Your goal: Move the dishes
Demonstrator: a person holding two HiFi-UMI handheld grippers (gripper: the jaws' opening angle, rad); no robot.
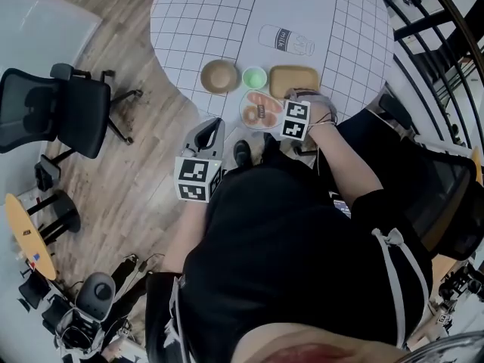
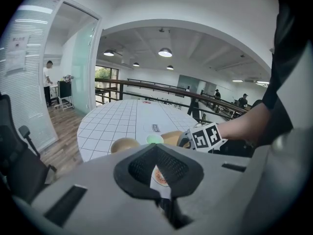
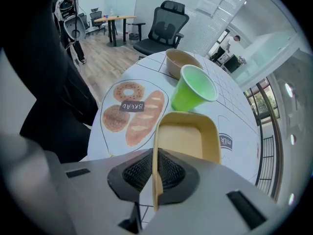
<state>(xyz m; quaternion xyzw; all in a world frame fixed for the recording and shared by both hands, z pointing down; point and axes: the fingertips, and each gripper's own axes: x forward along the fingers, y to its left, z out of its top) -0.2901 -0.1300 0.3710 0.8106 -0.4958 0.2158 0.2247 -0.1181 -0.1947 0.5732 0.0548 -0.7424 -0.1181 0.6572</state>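
Observation:
A tan rectangular tray [image 1: 293,80] [image 3: 188,138] sits near the front edge of the round gridded table [image 1: 212,13]. My right gripper [image 1: 295,95] [image 3: 155,166] points steeply down and is shut on the tray's near rim, which stands between the pads. To its left are a green cup [image 1: 255,77] [image 3: 193,89] and a tan bowl [image 1: 219,76] [image 3: 180,61]. A printed bread picture [image 1: 261,110] [image 3: 132,114] lies in front of them. My left gripper [image 1: 216,125] [image 2: 157,148] hangs off the table's edge, shut and holding nothing, aimed at the bowl [image 2: 123,144] and cup [image 2: 155,139].
A milk carton print [image 1: 286,40] marks the table farther back. A black office chair [image 1: 57,108] stands on the wooden floor at left, with a small round table [image 1: 30,237] beyond it. A dark railing [image 1: 439,21] runs along the right side.

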